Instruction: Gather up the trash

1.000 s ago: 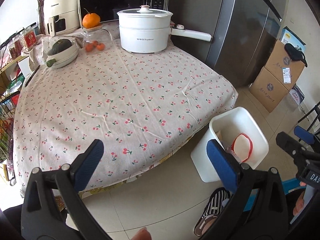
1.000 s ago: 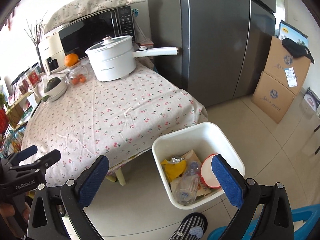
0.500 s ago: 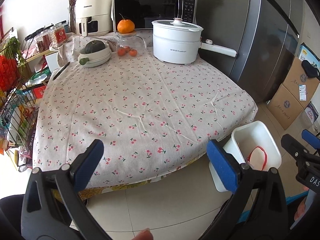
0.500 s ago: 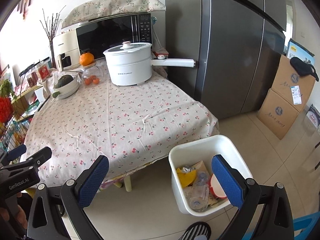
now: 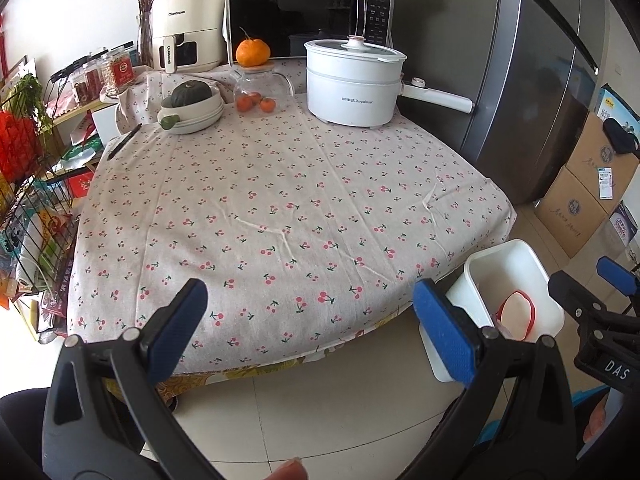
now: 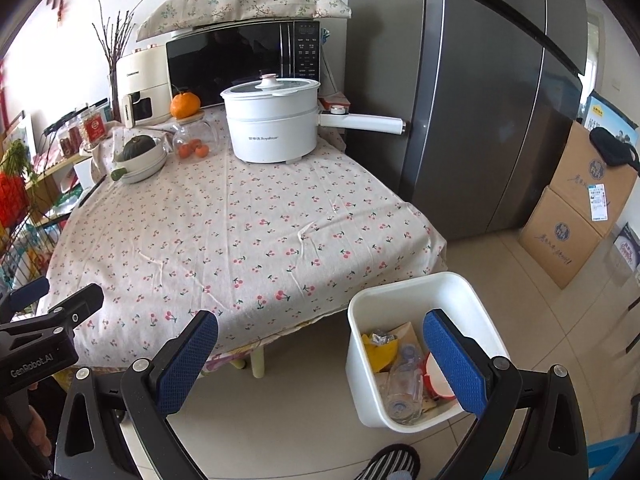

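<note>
A white rectangular bin (image 6: 420, 292) stands on the floor at the table's near right corner. Inside it lie a clear plastic bottle (image 6: 402, 384), a yellow wrapper (image 6: 380, 352), brown paper and a red-rimmed white lid (image 6: 438, 382). The left wrist view shows the same bin (image 5: 504, 264) with the lid (image 5: 516, 314). My left gripper (image 5: 316, 320) hangs open and holds nothing over the table's front edge. My right gripper (image 6: 320, 360) is open too, between the table edge and the bin, with nothing in it. The cherry-print tablecloth (image 5: 280, 200) carries no loose trash.
At the table's far end stand a white electric pot (image 5: 352, 88), a glass jar of small oranges (image 5: 256, 92), a bowl with a green squash (image 5: 192, 108), a microwave and an air fryer. A grey fridge (image 6: 480, 100) and cardboard boxes (image 6: 580, 208) are on the right, a wire rack (image 5: 28, 200) on the left.
Both grippers have drawn back and up from the bin, so the table now fills the views. Both stayed open with nothing in them.
</note>
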### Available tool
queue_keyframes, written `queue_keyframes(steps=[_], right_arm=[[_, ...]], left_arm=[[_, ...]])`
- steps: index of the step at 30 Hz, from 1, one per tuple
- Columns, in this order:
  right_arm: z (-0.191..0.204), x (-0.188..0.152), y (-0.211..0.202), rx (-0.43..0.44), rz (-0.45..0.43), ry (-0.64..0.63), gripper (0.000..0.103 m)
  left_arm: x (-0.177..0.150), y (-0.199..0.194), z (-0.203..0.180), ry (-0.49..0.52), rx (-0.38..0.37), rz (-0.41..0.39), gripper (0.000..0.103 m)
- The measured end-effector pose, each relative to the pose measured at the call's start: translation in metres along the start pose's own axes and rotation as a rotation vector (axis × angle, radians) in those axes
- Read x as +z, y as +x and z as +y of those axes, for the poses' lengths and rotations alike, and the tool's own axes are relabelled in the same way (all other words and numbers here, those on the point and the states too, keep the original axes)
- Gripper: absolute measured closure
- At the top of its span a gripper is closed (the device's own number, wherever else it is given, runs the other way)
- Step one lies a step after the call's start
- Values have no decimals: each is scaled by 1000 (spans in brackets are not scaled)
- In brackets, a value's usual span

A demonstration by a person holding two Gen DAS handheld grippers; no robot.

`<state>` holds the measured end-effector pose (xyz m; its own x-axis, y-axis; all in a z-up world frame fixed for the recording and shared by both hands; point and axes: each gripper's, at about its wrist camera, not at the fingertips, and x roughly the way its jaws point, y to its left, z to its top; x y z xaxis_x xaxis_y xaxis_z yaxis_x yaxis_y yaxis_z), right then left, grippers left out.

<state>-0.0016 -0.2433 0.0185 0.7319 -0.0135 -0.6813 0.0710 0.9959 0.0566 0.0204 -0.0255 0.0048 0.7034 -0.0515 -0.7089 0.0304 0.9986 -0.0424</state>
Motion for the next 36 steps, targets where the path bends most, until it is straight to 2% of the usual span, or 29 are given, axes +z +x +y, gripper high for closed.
queue_keyframes(steps=[10, 21, 36], right_arm=[[-9, -3, 2, -16, 20, 17, 0], [-17, -9, 11, -28, 86, 34, 0], [-19, -9, 12, -37, 92, 38, 0]], left_arm=[[-2, 3, -9, 19, 4, 13, 1], [-4, 1, -18, 41, 10, 12, 1], [-5, 0, -19, 46, 10, 10, 1]])
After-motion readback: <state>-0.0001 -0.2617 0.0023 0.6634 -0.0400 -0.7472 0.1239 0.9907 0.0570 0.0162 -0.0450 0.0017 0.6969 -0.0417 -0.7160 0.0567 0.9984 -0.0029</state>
